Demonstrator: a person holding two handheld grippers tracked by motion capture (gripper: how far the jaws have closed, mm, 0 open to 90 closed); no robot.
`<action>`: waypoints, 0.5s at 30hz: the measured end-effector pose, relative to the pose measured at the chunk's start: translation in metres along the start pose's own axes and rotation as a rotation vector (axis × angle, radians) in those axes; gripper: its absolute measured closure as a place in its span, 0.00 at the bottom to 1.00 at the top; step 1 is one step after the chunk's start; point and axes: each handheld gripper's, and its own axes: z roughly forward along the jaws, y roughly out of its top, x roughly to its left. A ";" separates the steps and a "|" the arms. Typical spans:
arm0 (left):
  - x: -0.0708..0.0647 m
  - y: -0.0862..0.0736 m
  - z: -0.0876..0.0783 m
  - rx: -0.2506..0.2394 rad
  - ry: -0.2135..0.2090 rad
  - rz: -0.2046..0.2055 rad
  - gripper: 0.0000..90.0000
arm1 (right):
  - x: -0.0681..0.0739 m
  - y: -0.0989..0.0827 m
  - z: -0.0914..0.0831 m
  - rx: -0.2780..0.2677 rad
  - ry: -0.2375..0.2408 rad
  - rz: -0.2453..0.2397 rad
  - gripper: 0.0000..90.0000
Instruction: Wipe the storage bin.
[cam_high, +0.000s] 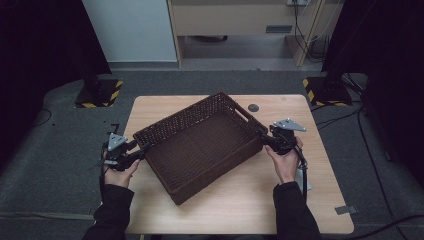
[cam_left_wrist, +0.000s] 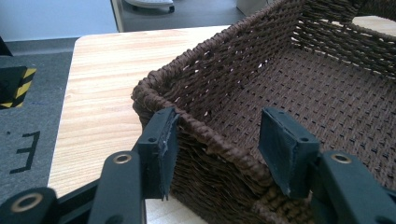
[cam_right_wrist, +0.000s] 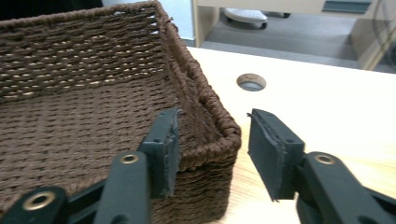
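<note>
Black jaws of the left tool (cam_left_wrist: 217, 149) straddle the near wall of the dark-brown woven wicker basket (cam_left_wrist: 289, 84), spread wide, pads not pressing. At the opposite corner the right tool (cam_right_wrist: 212, 149) straddles the rim likewise. Resting askew on the light wooden tabletop (cam_high: 165, 107), the basket looks bracketed by 2 tools but not gripped; clamping and moving remain.

Right tongs (cam_right_wrist: 212, 149) parted astride the brown wicker basket's (cam_right_wrist: 93, 116) corner rim, on the pale bench (cam_right_wrist: 327, 98), not pressing it
</note>
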 end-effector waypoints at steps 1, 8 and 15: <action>-0.001 -0.001 -0.001 -0.001 -0.005 0.001 0.50 | 0.000 0.000 0.000 0.000 0.014 0.006 0.63; -0.009 -0.003 -0.001 0.006 0.005 0.017 0.49 | 0.001 -0.001 -0.007 0.025 0.031 -0.001 0.64; -0.005 -0.001 0.005 -0.001 0.010 0.014 0.51 | -0.001 0.004 -0.007 0.022 0.021 -0.013 0.60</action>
